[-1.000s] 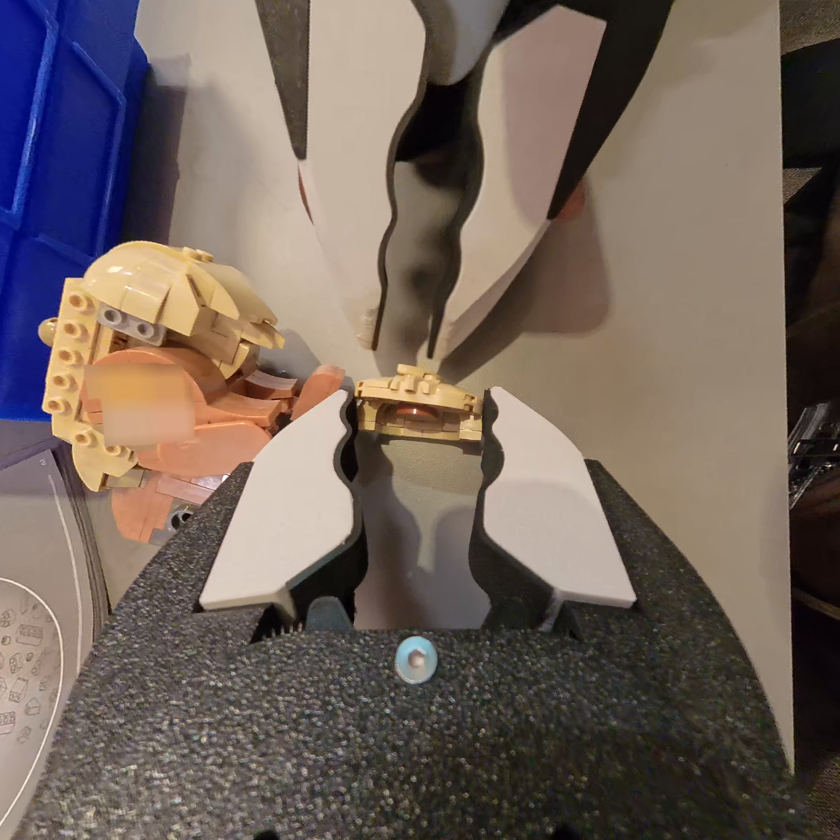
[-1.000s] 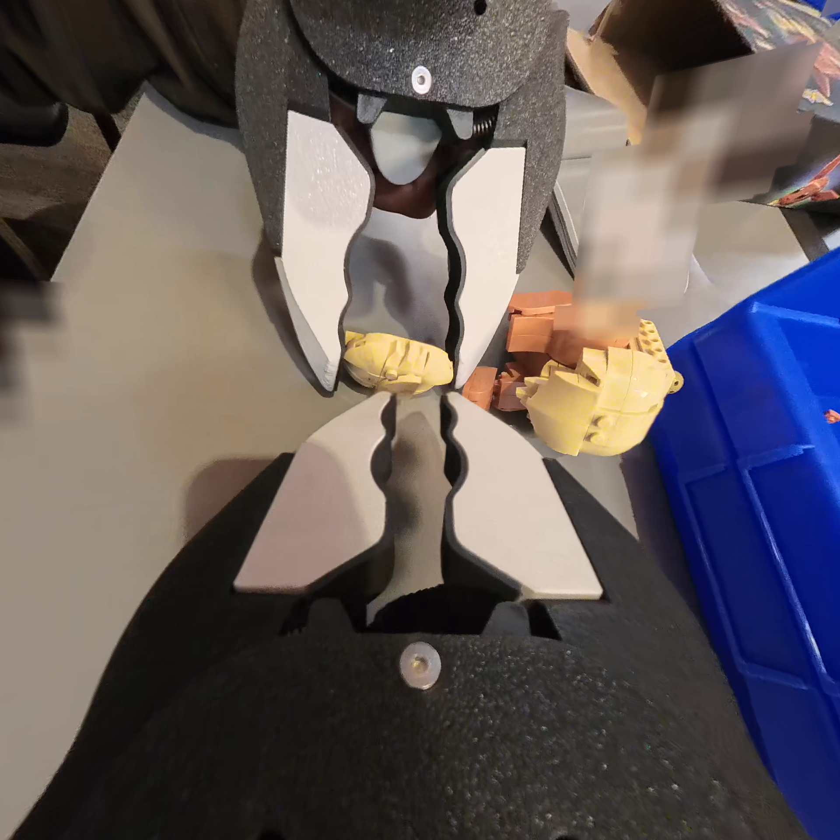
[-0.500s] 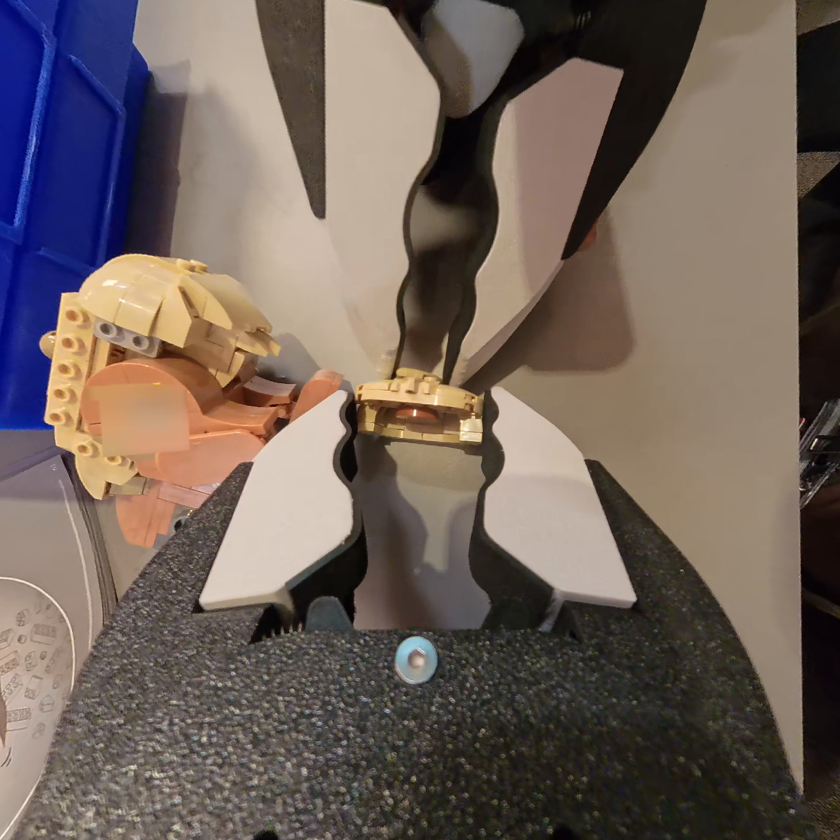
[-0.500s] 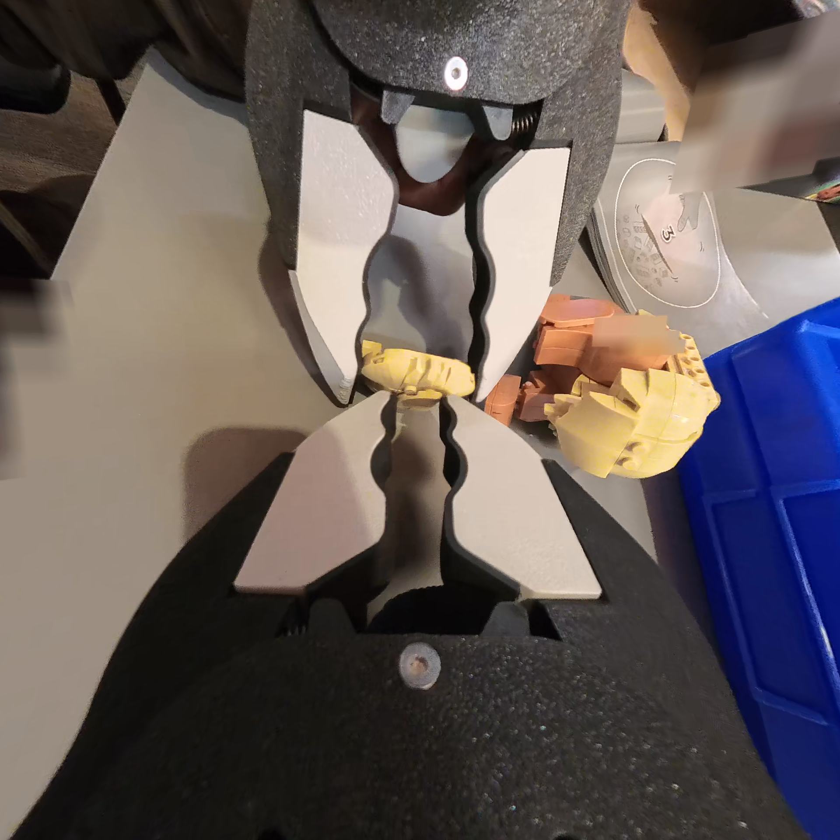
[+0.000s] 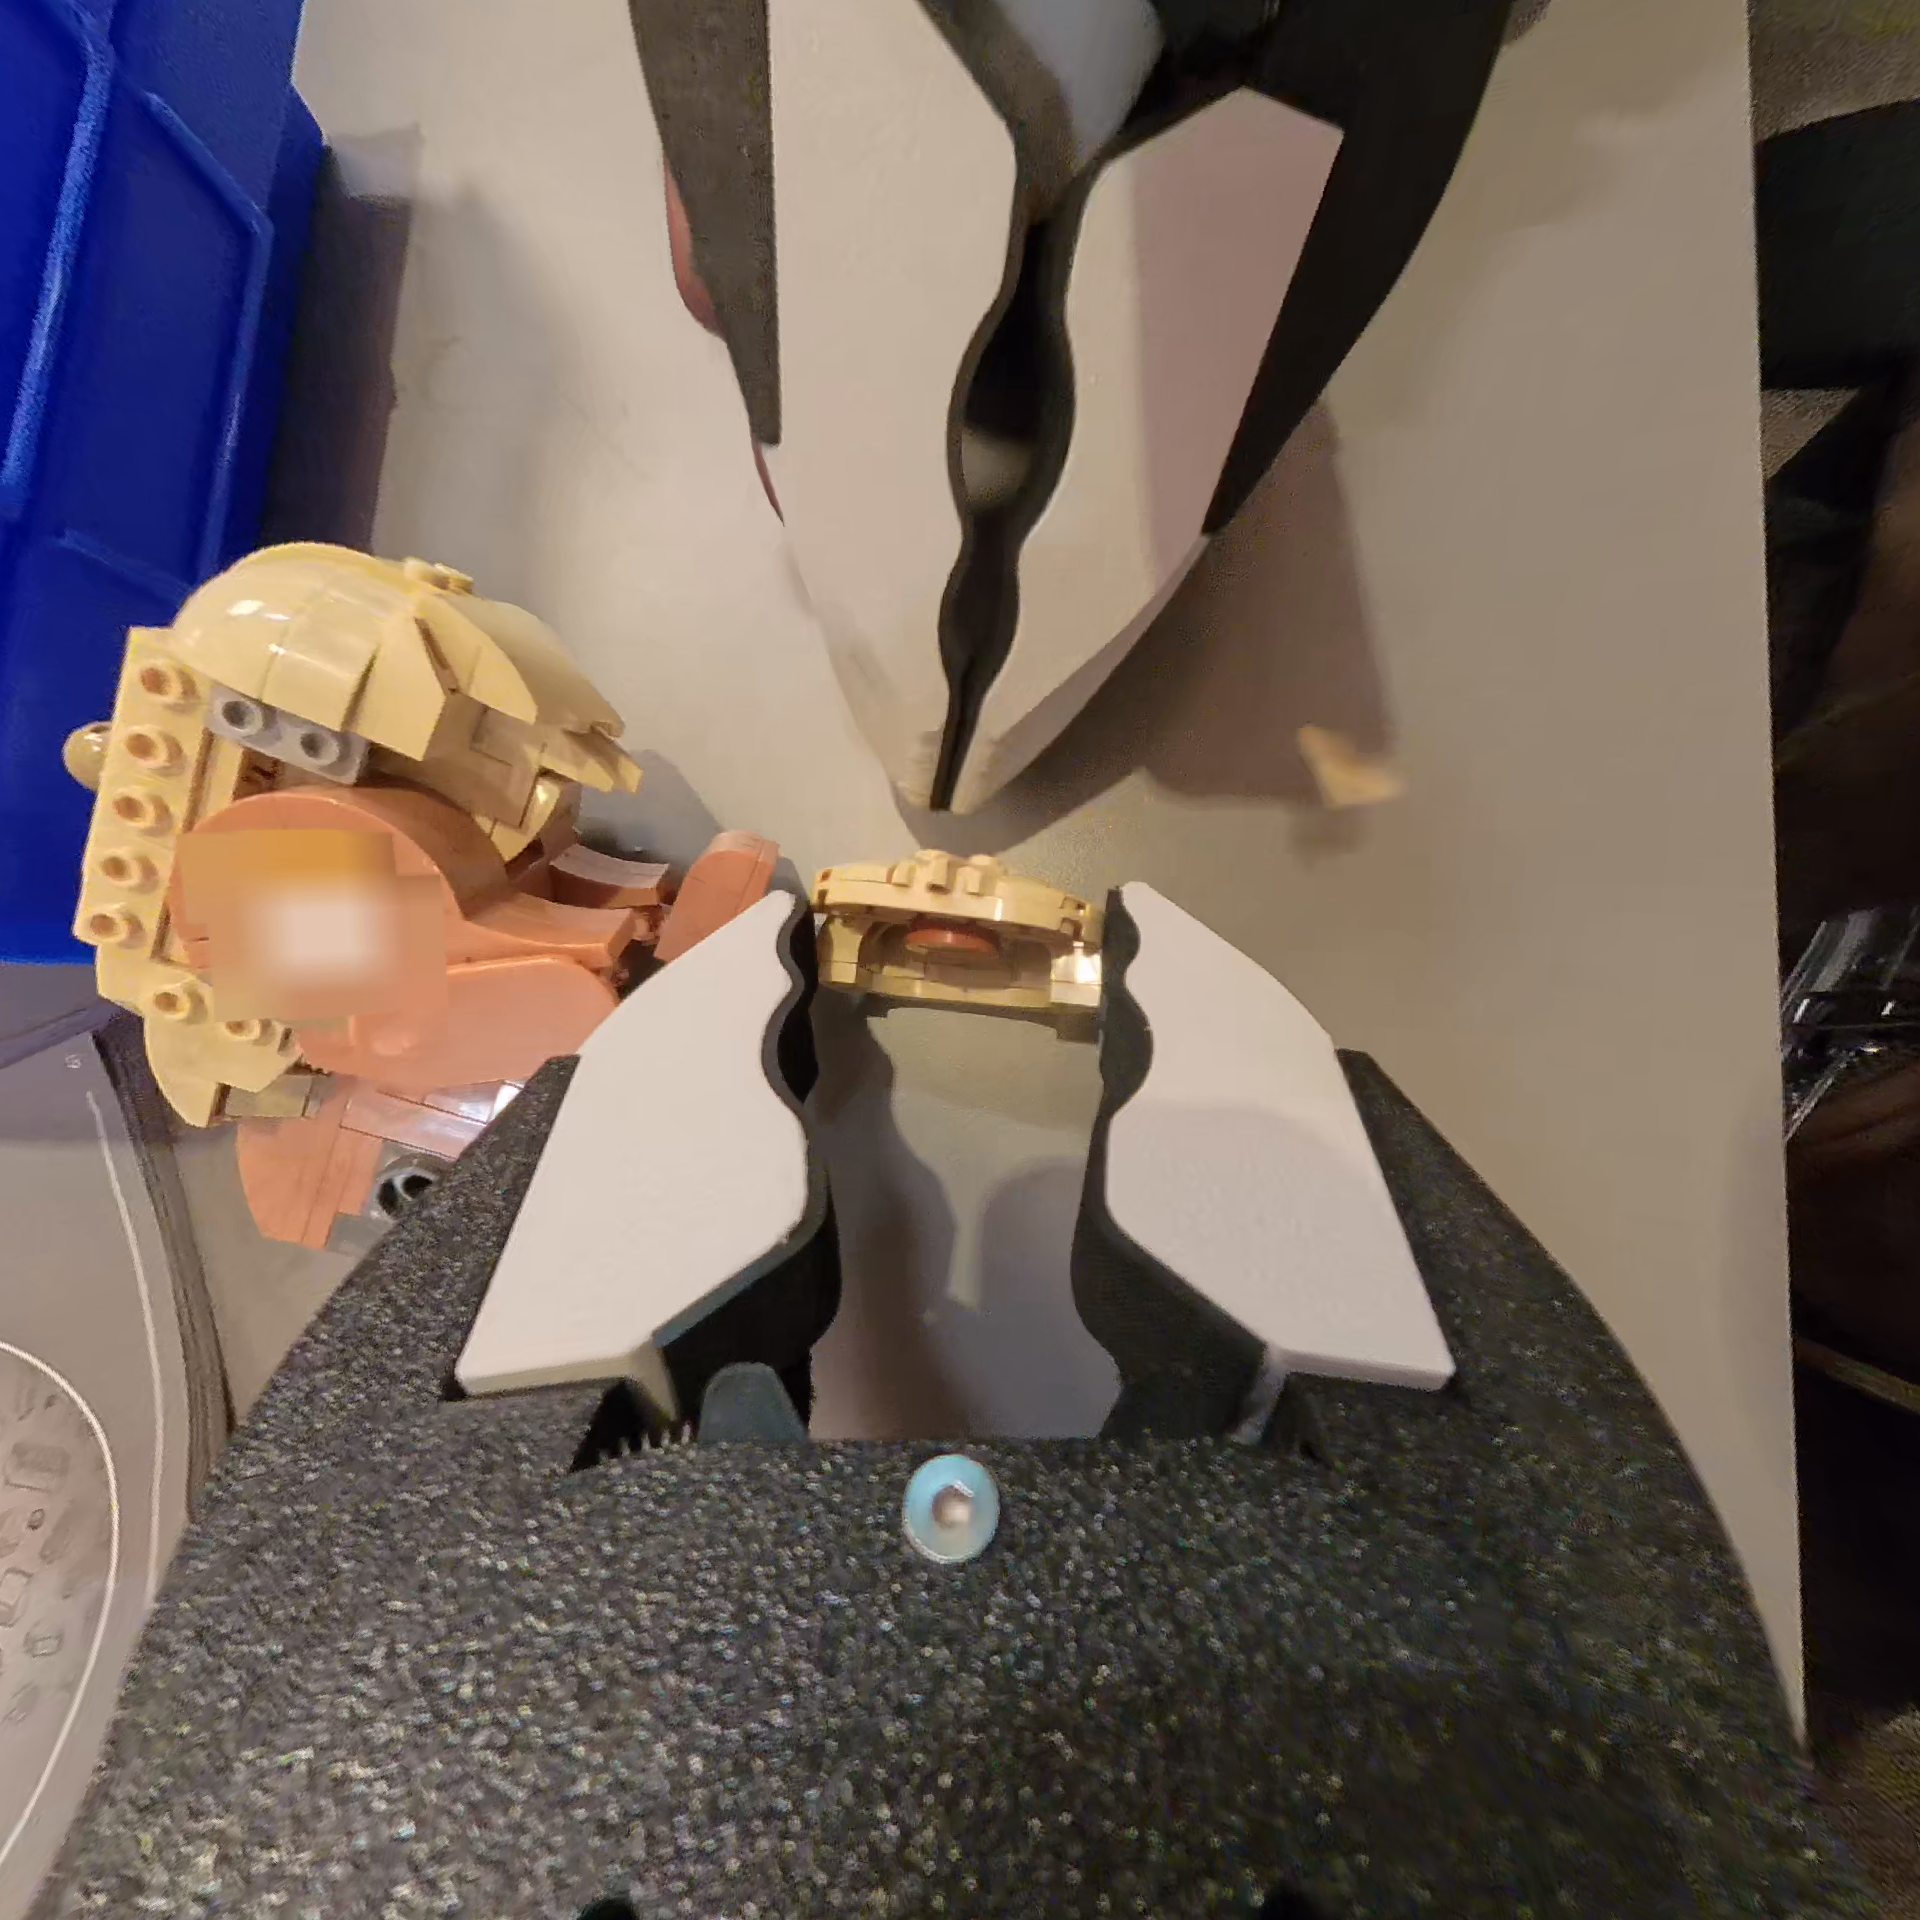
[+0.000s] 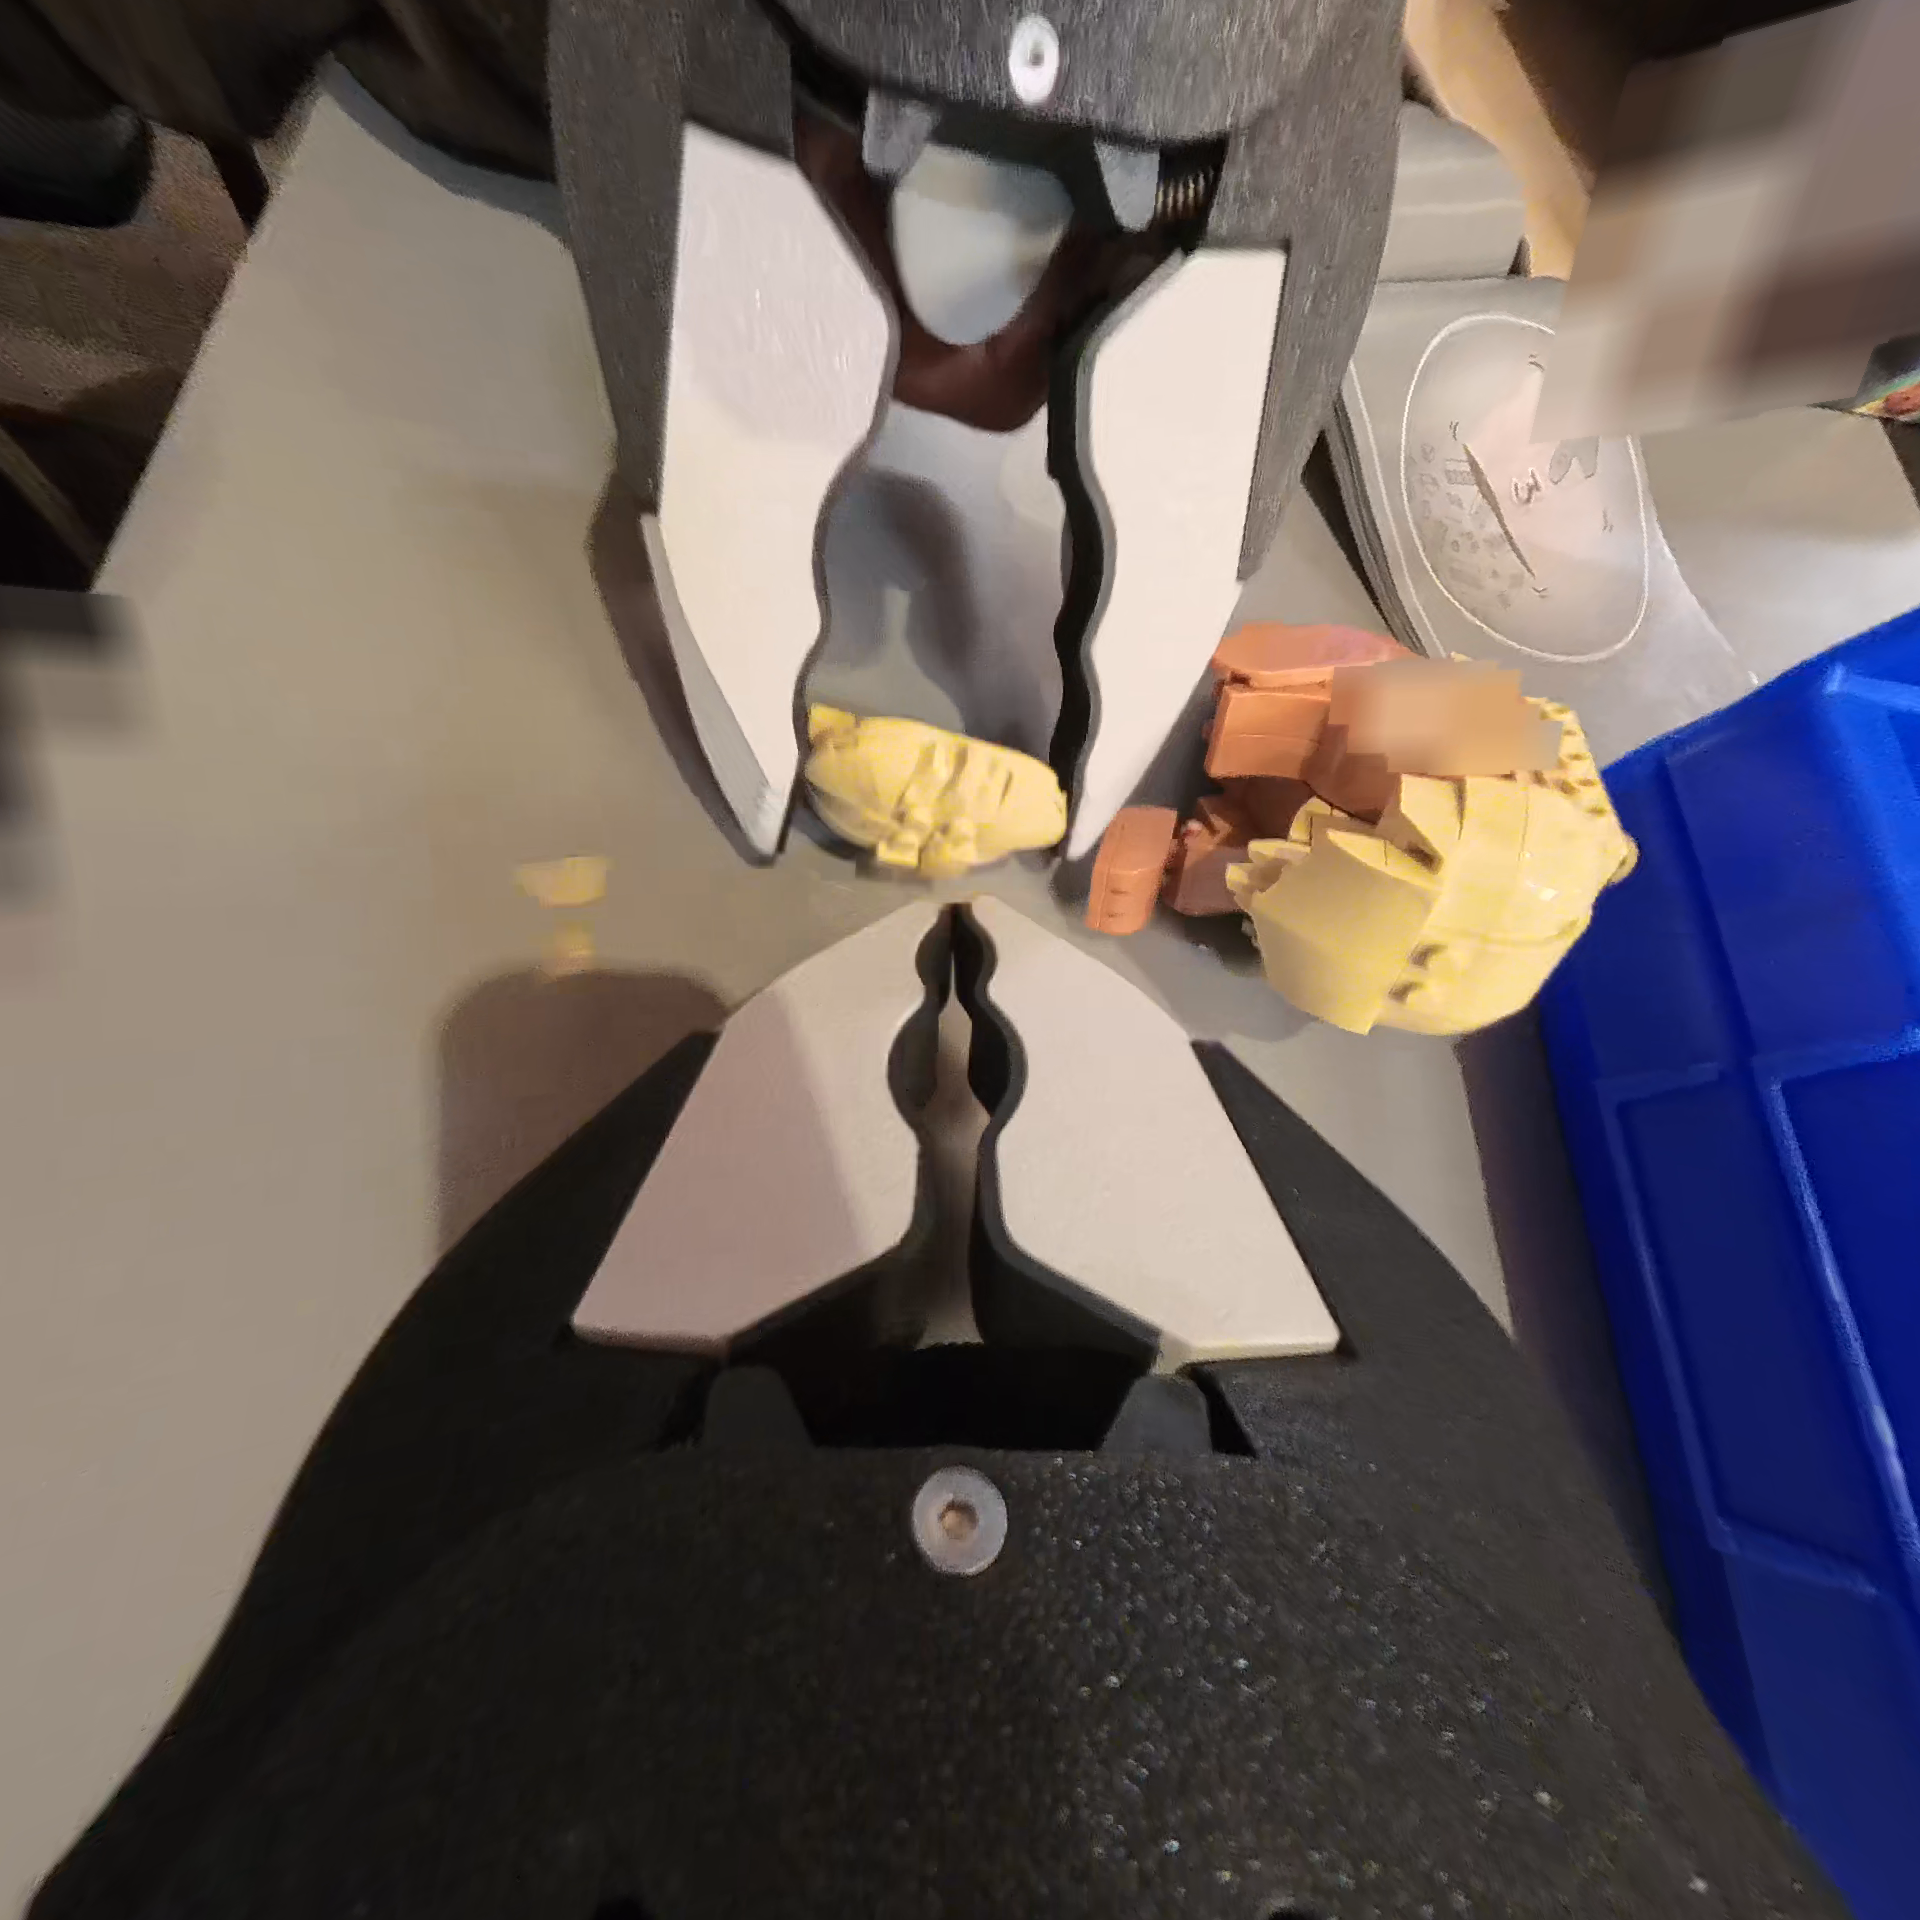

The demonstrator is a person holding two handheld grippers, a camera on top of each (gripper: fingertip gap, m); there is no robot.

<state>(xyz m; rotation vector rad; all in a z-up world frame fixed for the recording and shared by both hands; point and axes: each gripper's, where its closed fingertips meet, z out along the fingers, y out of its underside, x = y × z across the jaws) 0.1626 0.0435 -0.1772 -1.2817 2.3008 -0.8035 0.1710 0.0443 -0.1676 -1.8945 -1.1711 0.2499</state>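
Left wrist view: a pale grey table point(image 5: 1507, 1039), dark room beyond; a blue bin point(image 5: 135, 416) stands at its edge, contents unseen. The left gripper point(image 5: 958, 956) pinches a tan brick assembly point(image 5: 956, 935) — beside a tan-and-brown brick figure point(image 5: 343, 852). Right wrist view: the right gripper point(image 6: 953, 914) has its fingers pressed together on nothing; a small tan piece point(image 6: 566, 878) lies apart.

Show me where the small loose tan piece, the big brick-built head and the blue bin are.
small loose tan piece point(image 5: 1345, 767): left wrist view, its middle.
big brick-built head point(image 5: 343, 644): left wrist view, tan hair on top.
blue bin point(image 6: 1756, 1091): right wrist view, its side wall.
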